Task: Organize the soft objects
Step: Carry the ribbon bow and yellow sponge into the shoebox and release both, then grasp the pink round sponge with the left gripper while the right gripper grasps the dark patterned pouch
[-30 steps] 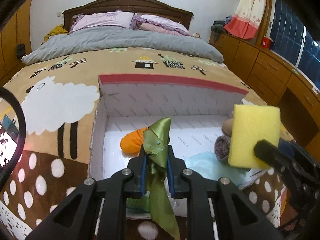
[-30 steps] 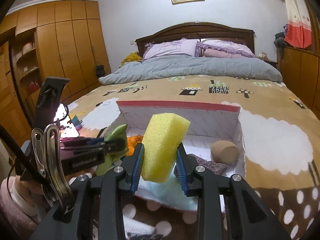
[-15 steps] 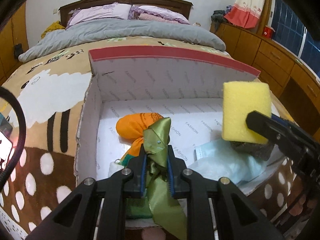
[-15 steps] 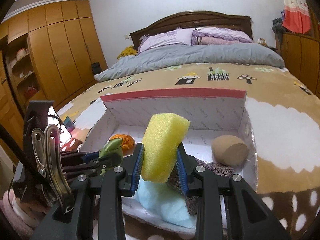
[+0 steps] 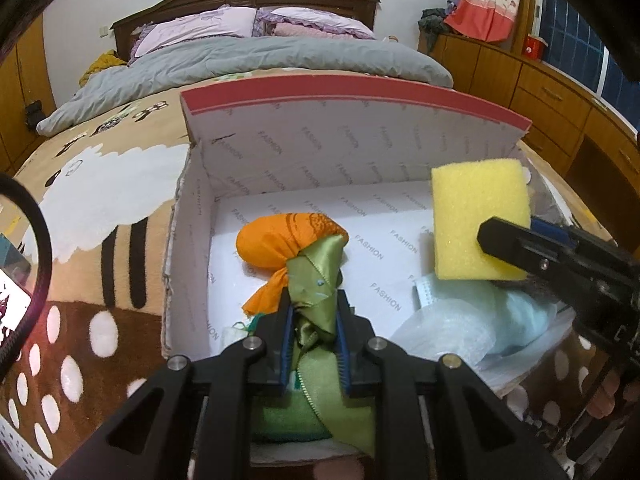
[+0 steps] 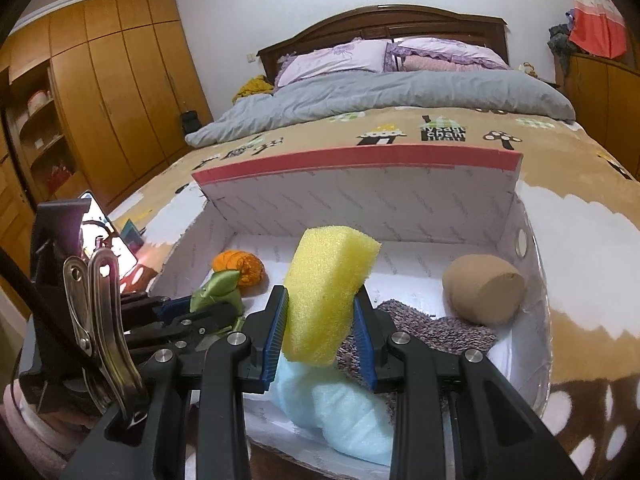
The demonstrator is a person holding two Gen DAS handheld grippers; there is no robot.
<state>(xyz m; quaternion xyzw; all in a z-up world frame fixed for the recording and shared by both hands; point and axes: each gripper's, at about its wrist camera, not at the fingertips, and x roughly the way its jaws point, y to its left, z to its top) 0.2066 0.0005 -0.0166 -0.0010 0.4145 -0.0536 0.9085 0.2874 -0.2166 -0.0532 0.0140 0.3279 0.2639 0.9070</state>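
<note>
Nearest, the left claw [image 5: 312, 340] was clamped on a limp, slippery green satin zip pouch [image 5: 316, 292] at the near edge of the open white cardboard box [image 5: 320, 148] on the bed. The right claw [image 6: 320, 336], tilted downward, pinched a light, squashy yellow foam sponge [image 6: 324, 292] mid-body above the box's near right corner.

One box [image 6: 400, 196] — one sponge [image 6: 326, 296], two pillows [image 6: 336, 60] (lilac), two grippers [image 6: 320, 336].
</note>
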